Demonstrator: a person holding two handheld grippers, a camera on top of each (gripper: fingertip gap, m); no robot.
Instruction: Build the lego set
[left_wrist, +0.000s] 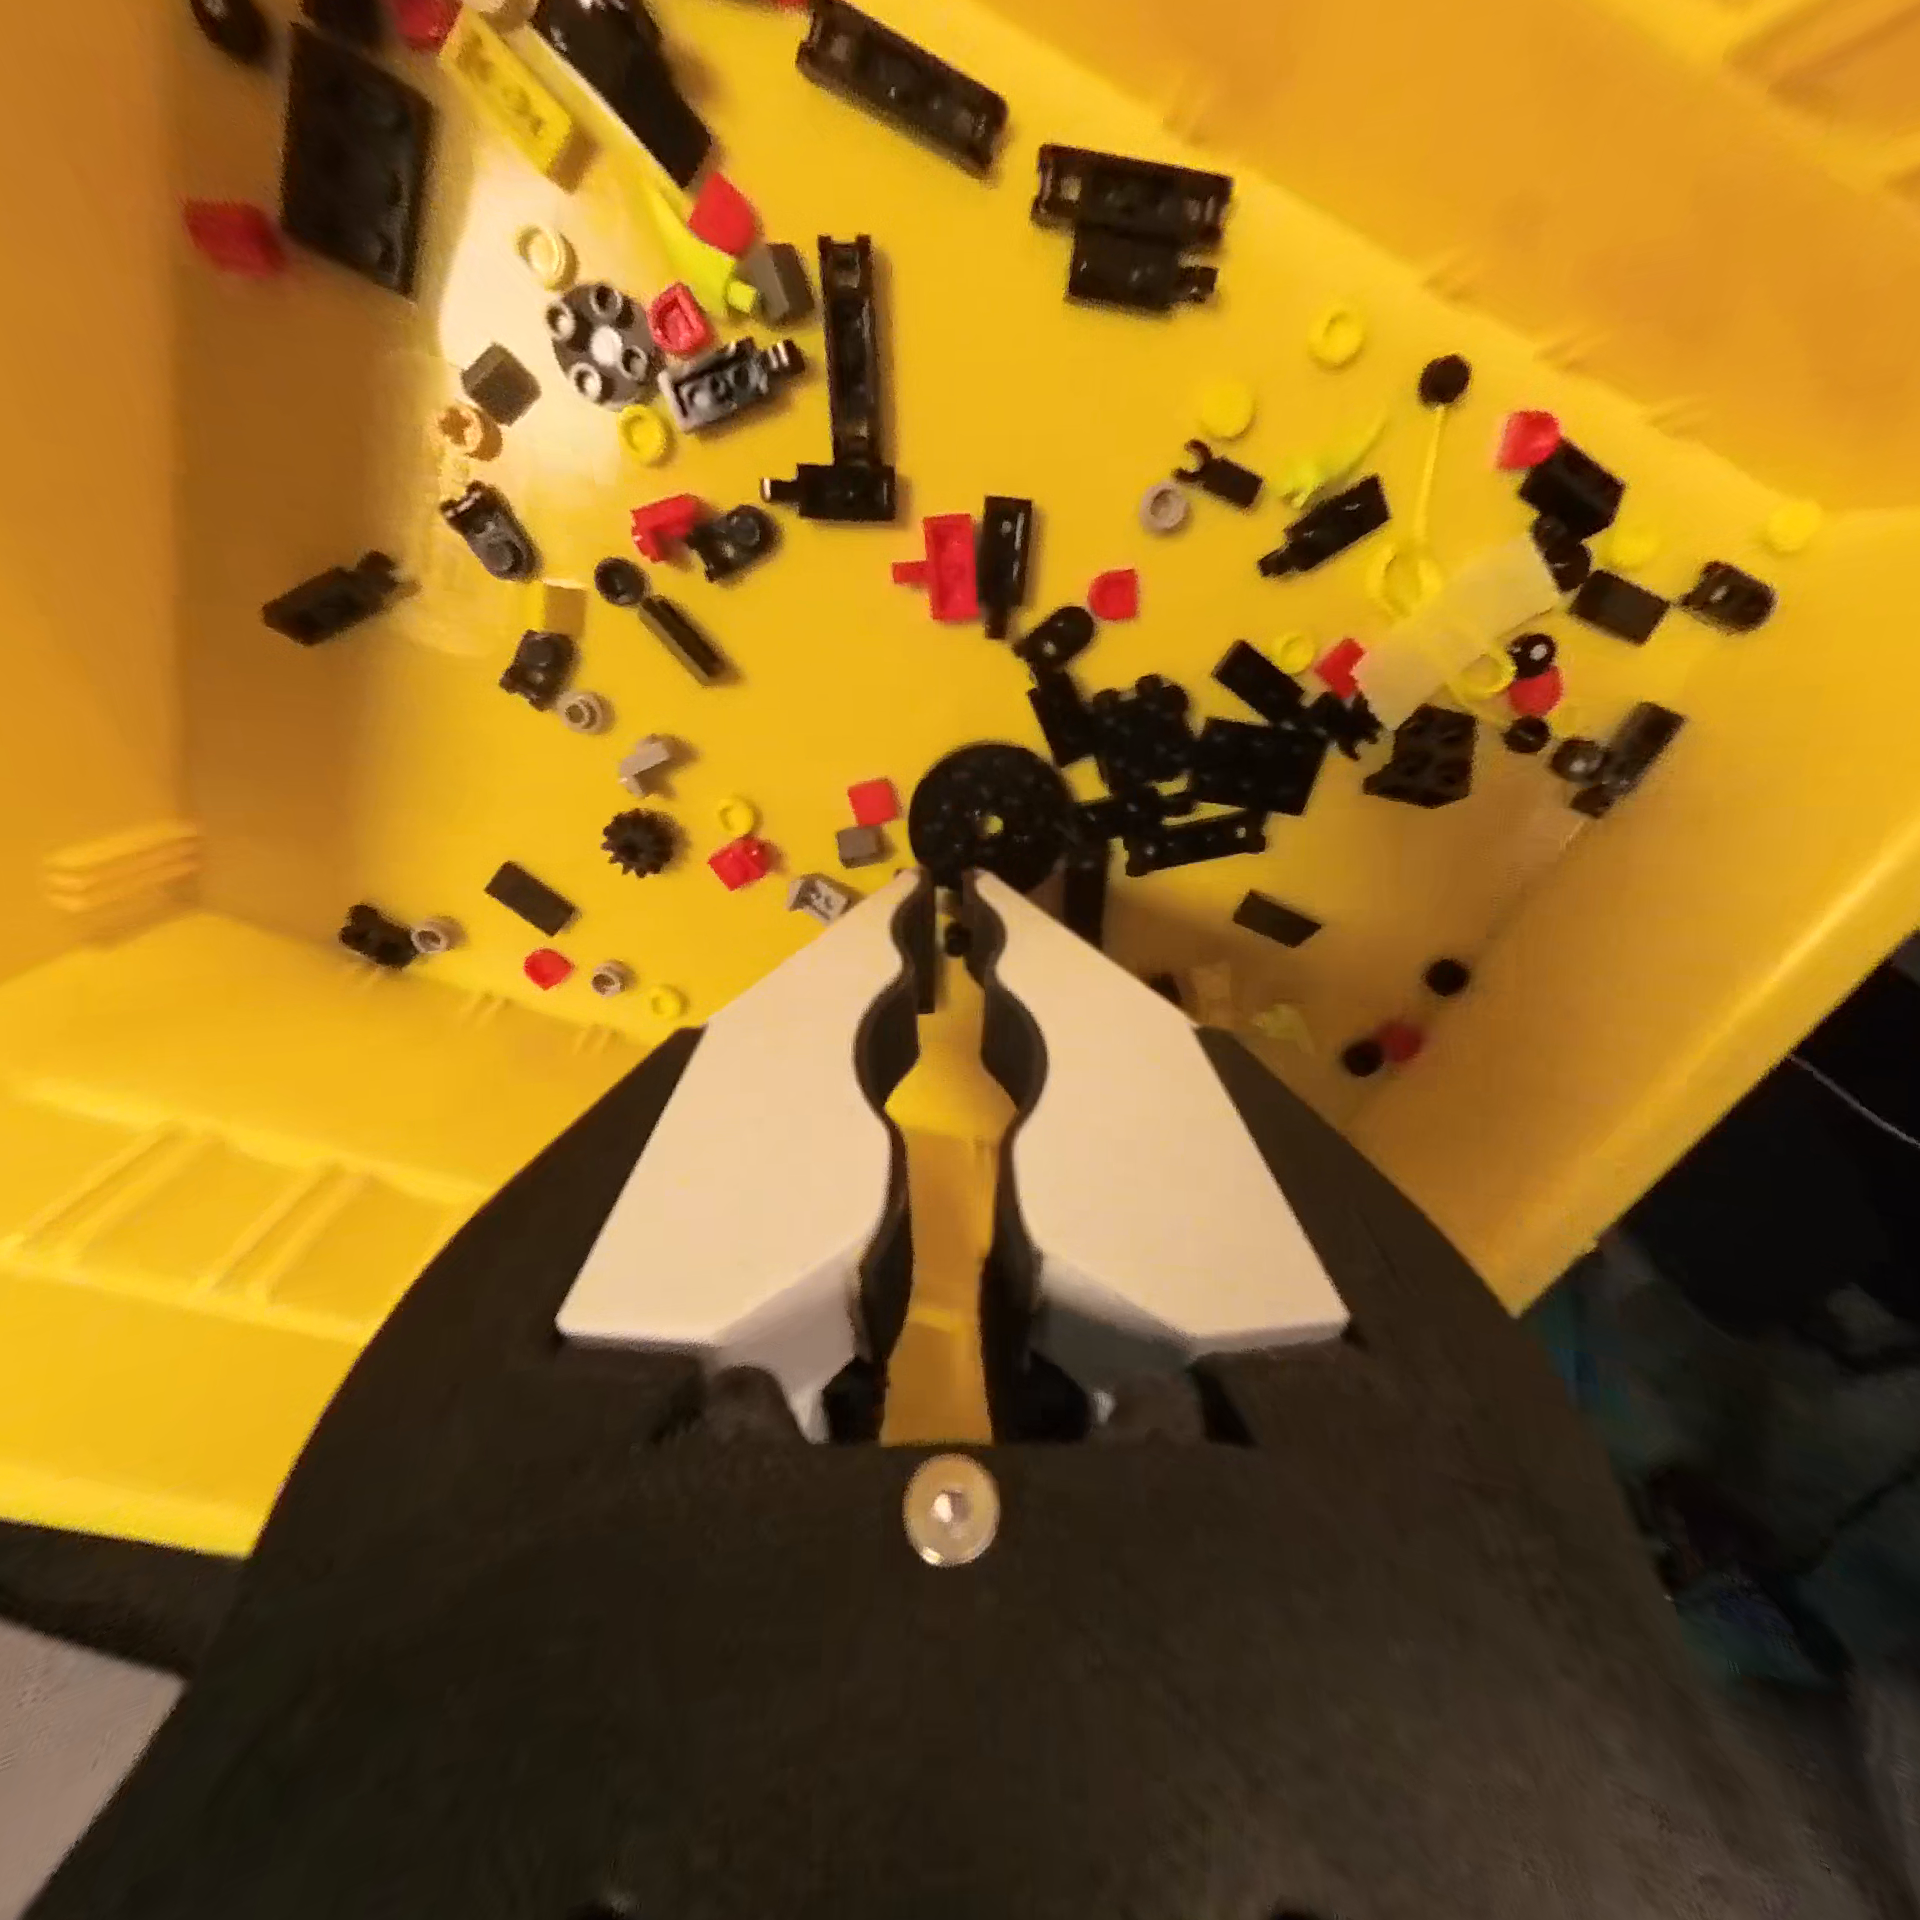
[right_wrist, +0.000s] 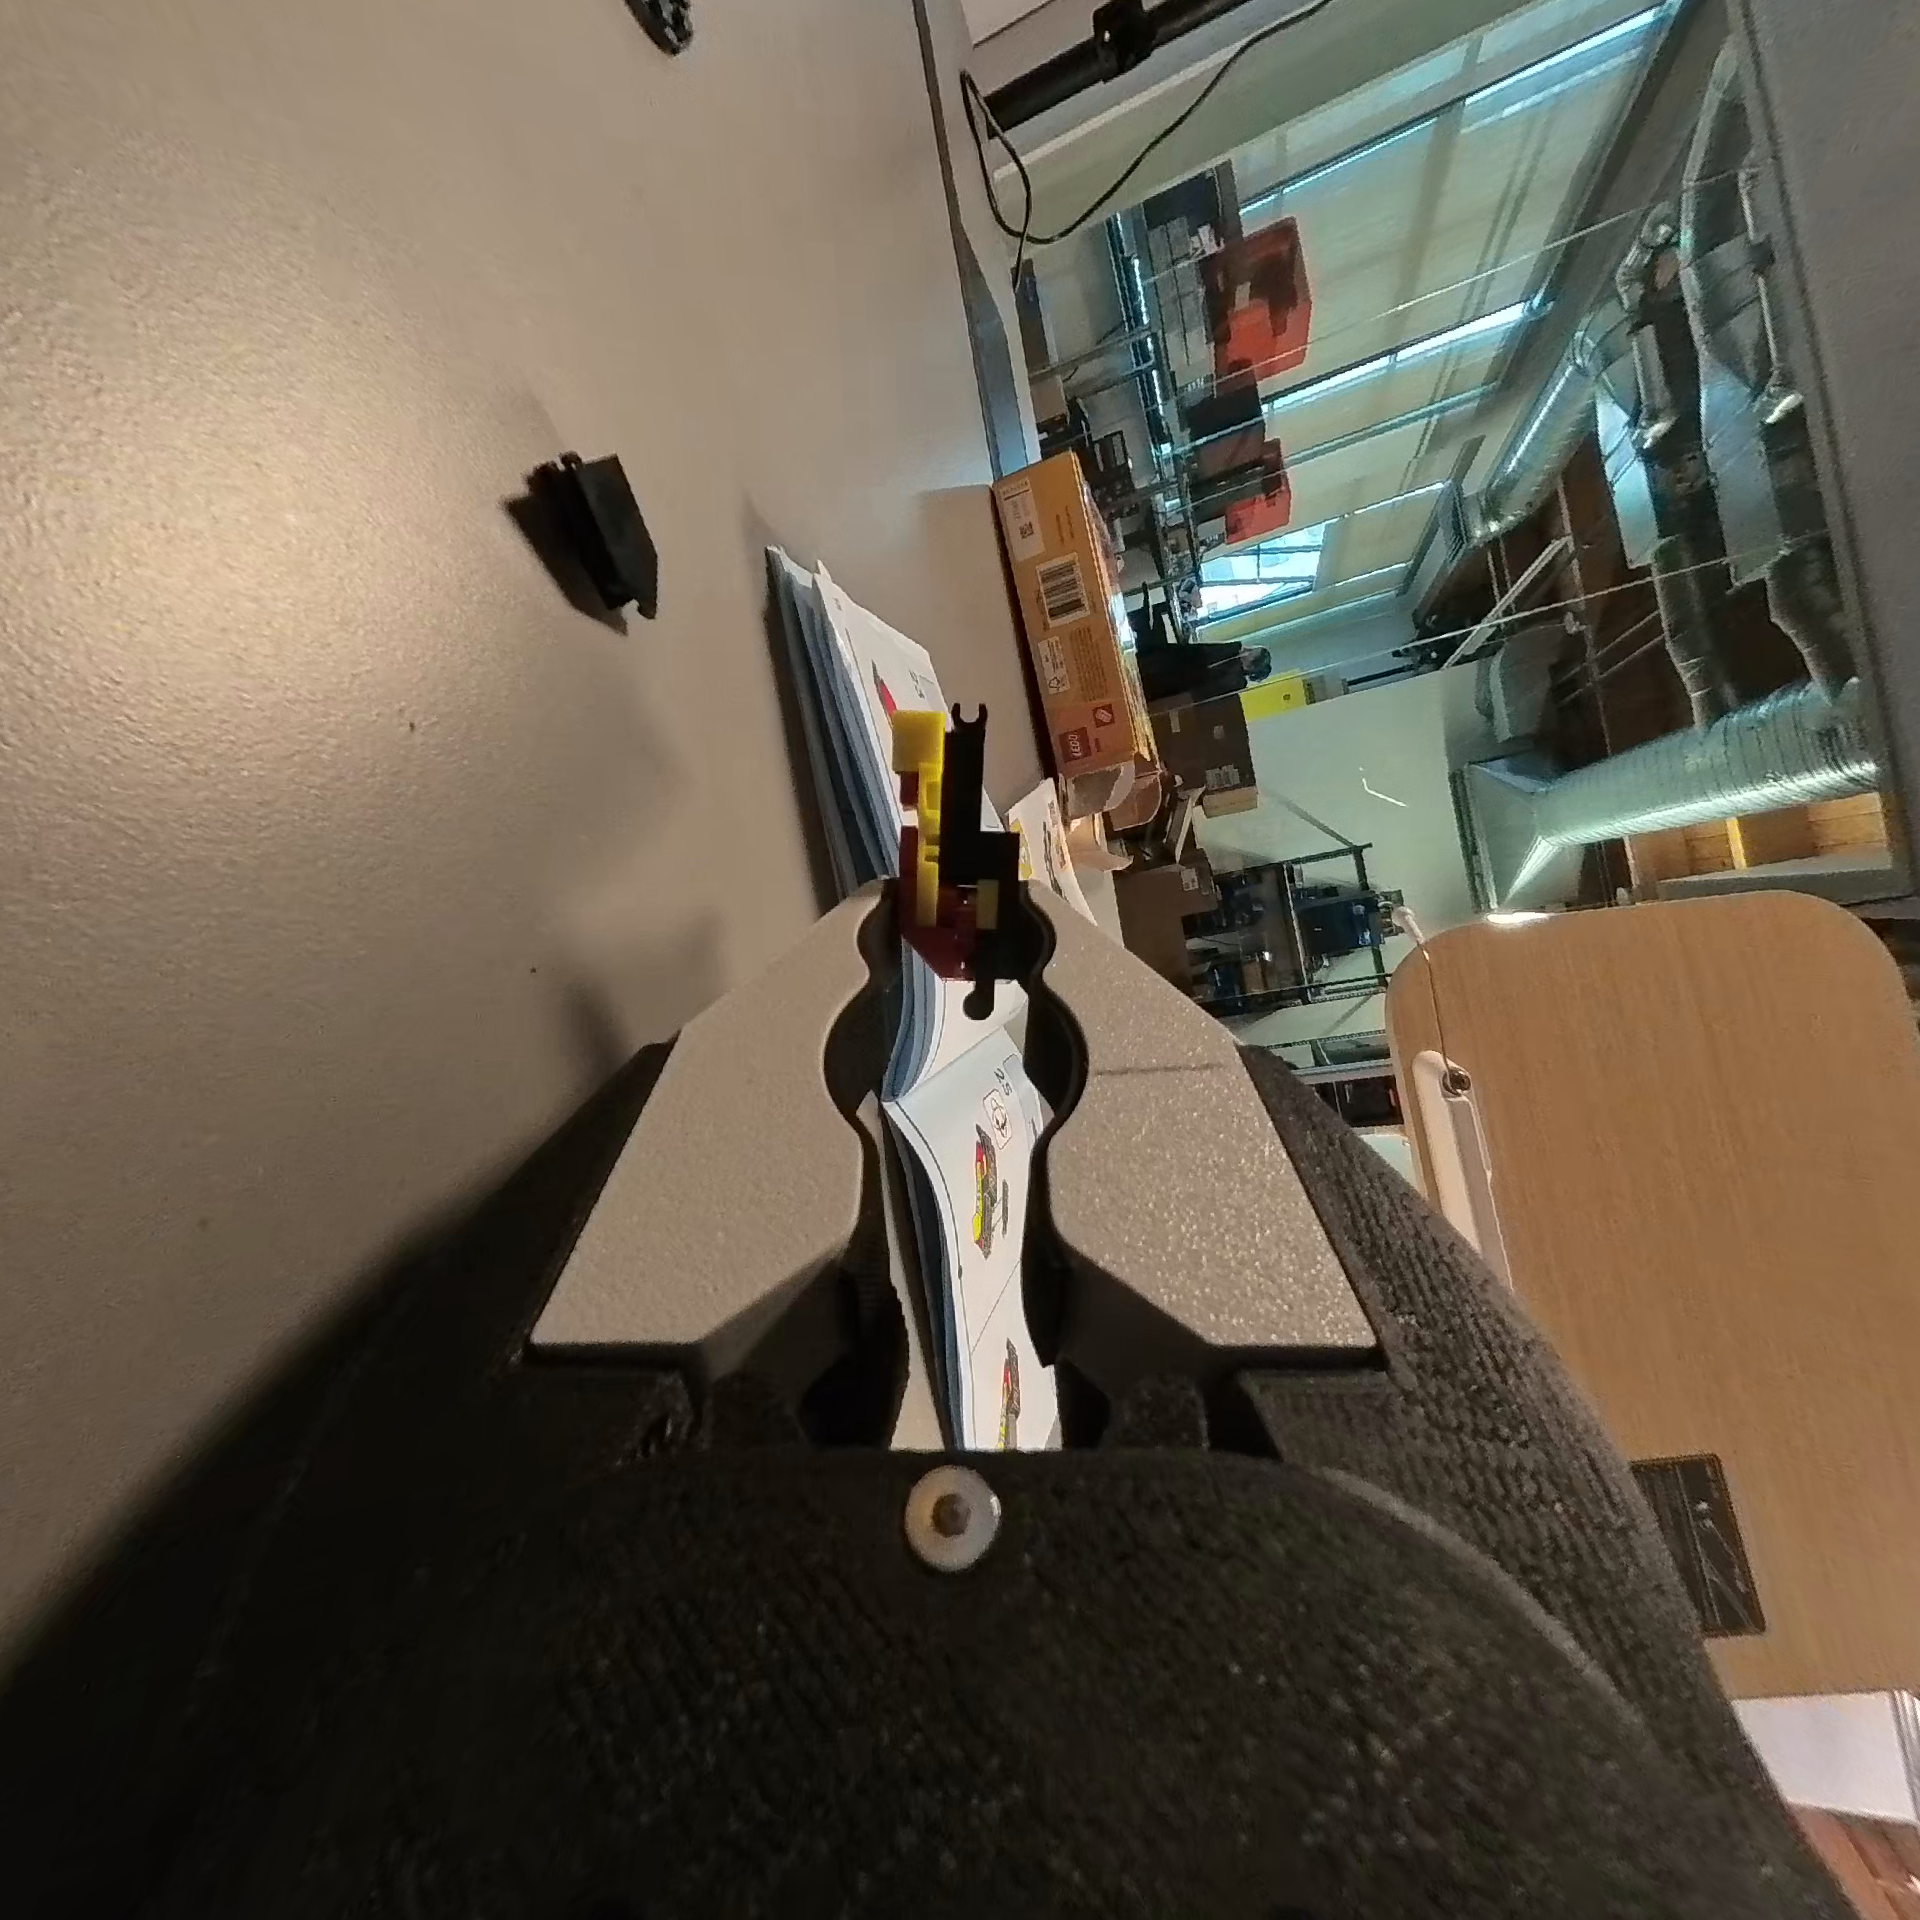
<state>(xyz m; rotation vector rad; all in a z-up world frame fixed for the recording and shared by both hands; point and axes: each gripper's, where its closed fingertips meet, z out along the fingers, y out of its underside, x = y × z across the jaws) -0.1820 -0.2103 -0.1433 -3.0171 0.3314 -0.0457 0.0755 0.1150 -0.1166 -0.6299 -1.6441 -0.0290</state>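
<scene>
In the left wrist view my left gripper (left_wrist: 951, 896) hangs over a yellow tray (left_wrist: 260, 1091) of loose Lego pieces. Its jaws are nearly closed on a thin black piece (left_wrist: 943, 951). A black round plate (left_wrist: 987, 821) lies right at the fingertips; I cannot tell if it is joined to the held piece. In the right wrist view my right gripper (right_wrist: 956, 909) is shut on a small assembly of yellow, red and black pieces (right_wrist: 940, 821), held above the grey table (right_wrist: 312, 312).
The tray holds several black, red, yellow and grey pieces, with a black cluster (left_wrist: 1195, 758) right of the round plate. On the table lie a black piece (right_wrist: 592, 540), an open instruction booklet (right_wrist: 977, 1195) and a Lego box (right_wrist: 1070, 623). A wooden chair back (right_wrist: 1662, 1247) stands right. The tips of one gripper are about 40 cm away from the tips of the other.
</scene>
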